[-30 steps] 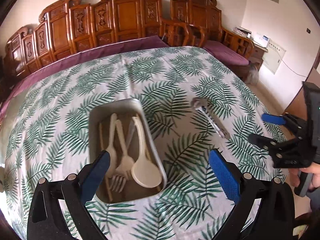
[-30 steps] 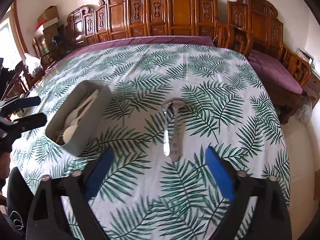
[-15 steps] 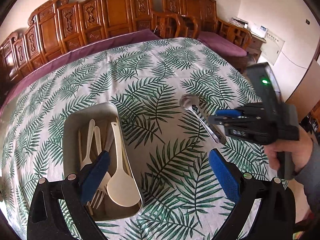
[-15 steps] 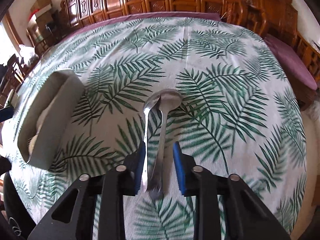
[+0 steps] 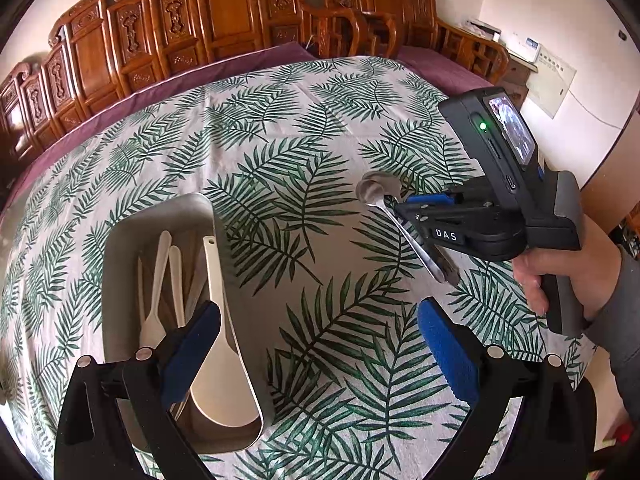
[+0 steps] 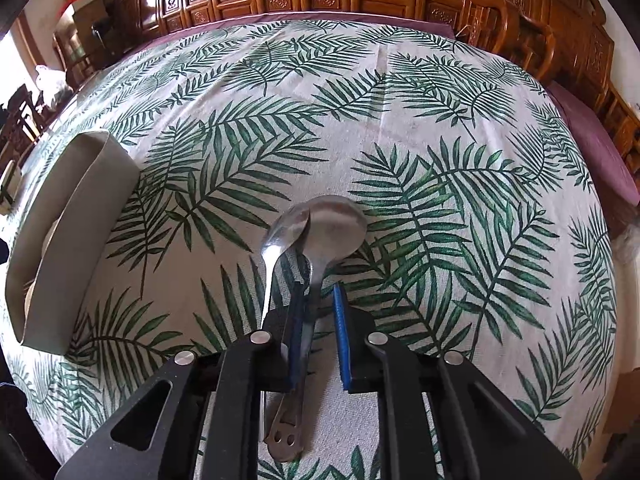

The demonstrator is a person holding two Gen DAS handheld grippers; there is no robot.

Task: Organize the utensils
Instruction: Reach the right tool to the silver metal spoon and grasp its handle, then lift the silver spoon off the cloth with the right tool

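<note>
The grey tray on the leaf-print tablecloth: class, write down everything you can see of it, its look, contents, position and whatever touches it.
The grey tray is a long, rounded-corner box with plain matte walls, plastic by the look, open at the top. It lies flat on the leaf-print tablecloth. Inside lie cream utensils lengthwise: a wide rice paddle, slimmer spoon or fork handles and what look like chopsticks. The left gripper hangs above its near end, one of its fingers overlapping it in view; contact cannot be told. From the right wrist view only its outer wall shows.

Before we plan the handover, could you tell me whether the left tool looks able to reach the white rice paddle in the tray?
Probably yes: the left tool hangs open right over the tray, and nothing covers the rice paddle.
</note>
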